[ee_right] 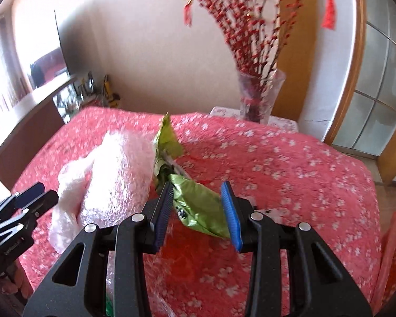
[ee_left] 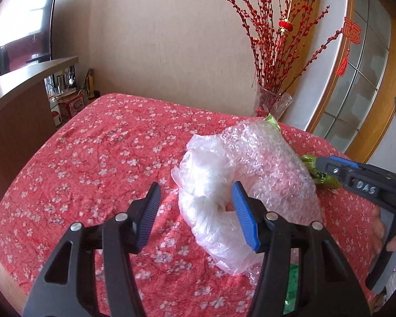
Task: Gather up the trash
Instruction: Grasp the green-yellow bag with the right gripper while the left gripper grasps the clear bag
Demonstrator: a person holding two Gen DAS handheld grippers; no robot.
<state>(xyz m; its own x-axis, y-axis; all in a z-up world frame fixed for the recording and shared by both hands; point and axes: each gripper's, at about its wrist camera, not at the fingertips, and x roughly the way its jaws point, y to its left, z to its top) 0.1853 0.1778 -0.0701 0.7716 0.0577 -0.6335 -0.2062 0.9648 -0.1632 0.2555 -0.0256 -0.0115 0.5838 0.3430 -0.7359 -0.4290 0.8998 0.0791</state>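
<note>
On the red floral cloth (ee_left: 92, 158) lie a roll of bubble wrap (ee_left: 264, 163) (ee_right: 113, 174) and a crumpled clear plastic bag (ee_left: 206, 179) (ee_right: 66, 185) against its near side. My left gripper (ee_left: 195, 211) (ee_right: 37, 198) is open. The bag's edge is by its right finger, and its left finger is clear of the bag. A crumpled green foil wrapper (ee_right: 198, 206) (ee_left: 322, 177) sits to the right of the bubble wrap. My right gripper (ee_right: 198, 211) (ee_left: 327, 167) is shut on it, with the foil spanning from pad to pad.
A glass vase of red branches (ee_left: 272, 100) (ee_right: 256, 95) stands at the back right corner. A television (ee_left: 26, 34) and a cluttered shelf (ee_left: 68, 100) are on the left, and a glazed door (ee_left: 356, 92) on the right. A hand (ee_left: 380, 227) holds the right tool. Something green (ee_left: 290, 285) lies under my left gripper.
</note>
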